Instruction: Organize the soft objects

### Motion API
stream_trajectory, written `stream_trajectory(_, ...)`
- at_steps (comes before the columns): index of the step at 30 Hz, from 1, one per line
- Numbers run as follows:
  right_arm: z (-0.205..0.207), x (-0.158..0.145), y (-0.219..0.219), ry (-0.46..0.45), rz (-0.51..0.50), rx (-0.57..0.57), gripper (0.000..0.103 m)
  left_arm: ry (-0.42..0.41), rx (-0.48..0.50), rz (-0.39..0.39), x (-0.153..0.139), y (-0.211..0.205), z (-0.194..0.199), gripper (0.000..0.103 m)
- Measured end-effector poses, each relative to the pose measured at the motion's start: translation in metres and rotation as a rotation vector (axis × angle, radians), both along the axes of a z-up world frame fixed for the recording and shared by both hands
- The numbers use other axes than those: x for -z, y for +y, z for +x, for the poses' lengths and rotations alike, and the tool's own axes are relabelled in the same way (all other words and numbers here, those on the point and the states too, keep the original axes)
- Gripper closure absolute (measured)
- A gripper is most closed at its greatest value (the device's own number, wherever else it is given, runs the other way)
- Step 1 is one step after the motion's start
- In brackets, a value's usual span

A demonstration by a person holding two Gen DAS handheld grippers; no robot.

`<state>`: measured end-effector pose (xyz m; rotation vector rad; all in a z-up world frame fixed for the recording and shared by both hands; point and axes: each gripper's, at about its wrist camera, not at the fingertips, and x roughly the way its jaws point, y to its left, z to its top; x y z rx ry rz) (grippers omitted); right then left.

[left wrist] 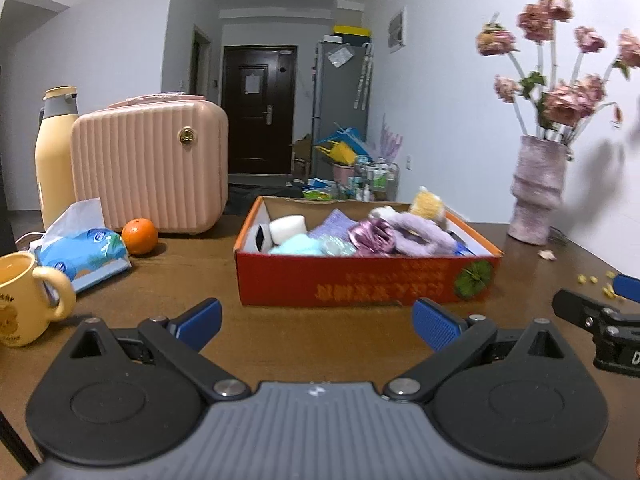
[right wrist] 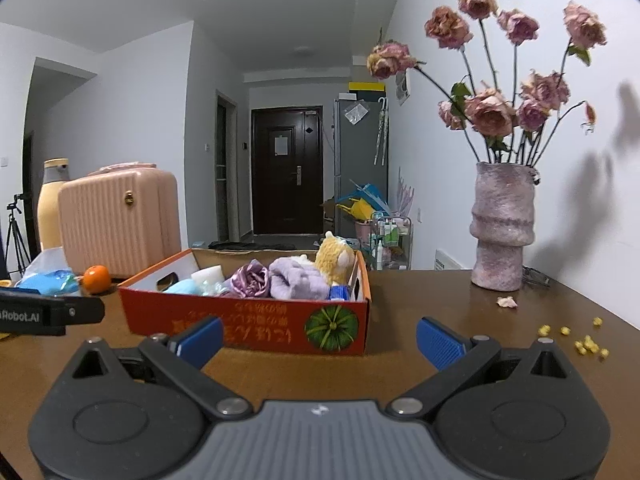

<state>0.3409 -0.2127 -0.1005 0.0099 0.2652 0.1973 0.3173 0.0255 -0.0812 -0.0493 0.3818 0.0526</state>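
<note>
Both tools, left tool [left wrist: 316,322] and right tool [right wrist: 318,338], gape wide, empty. Soft items already fill the cardboard box [left wrist: 360,280]; none visible loose on the surface [left wrist: 192,272]. Task appears nearly complete.

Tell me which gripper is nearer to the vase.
Right. The right gripper hangs over the table with the vase ahead to its right; the left gripper sits farther left, facing the box.

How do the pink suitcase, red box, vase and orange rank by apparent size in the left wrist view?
1. red box, though it sits nearer the camera
2. pink suitcase, close to the box, so their order is unsure
3. vase
4. orange
</note>
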Motion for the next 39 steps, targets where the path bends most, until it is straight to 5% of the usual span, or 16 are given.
stream_trajectory(15, -0.129, 0.001, -0.018, -0.013, 0.003, -0.035, 0.0, -0.023, 0.083, 0.005, 0.005, -0.015, -0.116, 0.0)
stream_trajectory(24, -0.17, -0.007, -0.023, -0.052, 0.004, -0.031, 0.0, -0.047, 0.077, 0.001, 0.005, -0.011, -0.139, 0.0)
stream_trajectory(39, -0.184, -0.016, -0.015, -0.09, -0.011, -0.048, 0.0, -0.07, 0.079, 0.001, 0.001, -0.01, -0.143, 0.0)
